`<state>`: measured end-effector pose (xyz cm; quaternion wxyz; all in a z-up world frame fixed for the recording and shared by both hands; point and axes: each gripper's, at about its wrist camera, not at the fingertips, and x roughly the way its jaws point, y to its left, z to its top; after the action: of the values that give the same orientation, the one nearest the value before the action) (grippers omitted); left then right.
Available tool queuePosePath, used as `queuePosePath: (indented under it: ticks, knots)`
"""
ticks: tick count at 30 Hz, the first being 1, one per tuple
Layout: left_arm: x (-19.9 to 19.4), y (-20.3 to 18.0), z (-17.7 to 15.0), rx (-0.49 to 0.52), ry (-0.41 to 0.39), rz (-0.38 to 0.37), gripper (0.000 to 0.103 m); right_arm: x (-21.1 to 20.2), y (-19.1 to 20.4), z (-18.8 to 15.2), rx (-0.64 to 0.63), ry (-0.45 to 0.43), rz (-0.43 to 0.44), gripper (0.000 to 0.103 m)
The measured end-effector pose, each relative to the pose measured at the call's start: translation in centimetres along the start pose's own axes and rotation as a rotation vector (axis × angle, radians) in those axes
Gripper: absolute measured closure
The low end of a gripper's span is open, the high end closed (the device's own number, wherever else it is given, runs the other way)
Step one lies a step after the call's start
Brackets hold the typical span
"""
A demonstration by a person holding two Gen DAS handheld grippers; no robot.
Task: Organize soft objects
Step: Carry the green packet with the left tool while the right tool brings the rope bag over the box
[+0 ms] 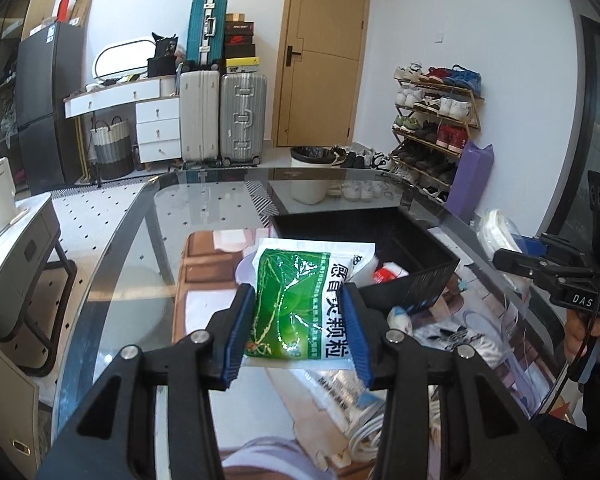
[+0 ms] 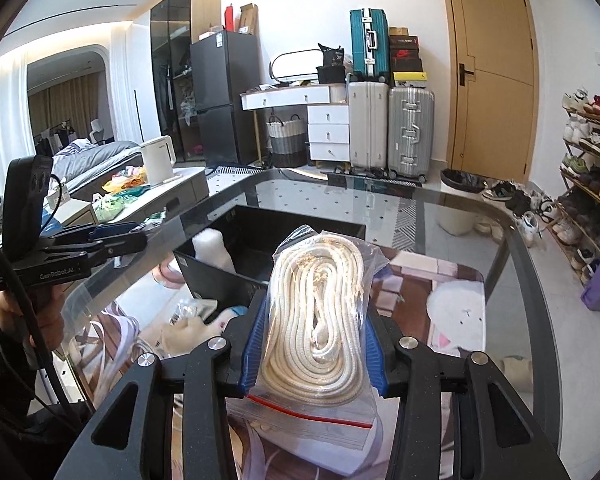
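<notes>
Tongs first: our left tongs (image 1: 298,320) are closed on a green sachet (image 1: 300,304), gripped across its near half, and our right tongs (image 2: 314,344) are clamped on a zip bag of rope (image 2: 320,312) around its lower coils. Both are held clear above the tabletop (image 1: 132,280), with the black bin (image 1: 380,236) just beyond the left tongs and ahead-left of the right. We judge the sachet light, crinkly and slippery, best pinched at mid-width. We judge the rope bag soft but bulkier; its slick plastic may slide, so hold the coils themselves. Parts of both packs are hidden behind the pads, and the bin's contents are hard to make out.
</notes>
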<state>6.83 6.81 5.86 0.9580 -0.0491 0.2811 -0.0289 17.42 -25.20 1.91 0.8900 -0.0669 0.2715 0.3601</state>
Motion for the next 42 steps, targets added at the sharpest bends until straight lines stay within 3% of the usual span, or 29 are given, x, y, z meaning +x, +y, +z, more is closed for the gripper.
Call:
queuePosePath:
  ticks: [21,31,42]
  knots:
    - [5.4,-2.5,2.5,0.050,0.025,-0.027,0.060,4.6,0.4,3.0,-0.029,-0.014,0.081,0.060]
    - [7.6,-2.8,3.7,0.058,0.022,-0.031,0.060,6.5,-0.2,3.9,-0.034,0.002,0.079,0.060]
    - [10.0,-3.5,4.4,0.091,0.070,-0.032,0.060,8.2,-1.1,4.5,-0.036,0.022,0.072,0.060]
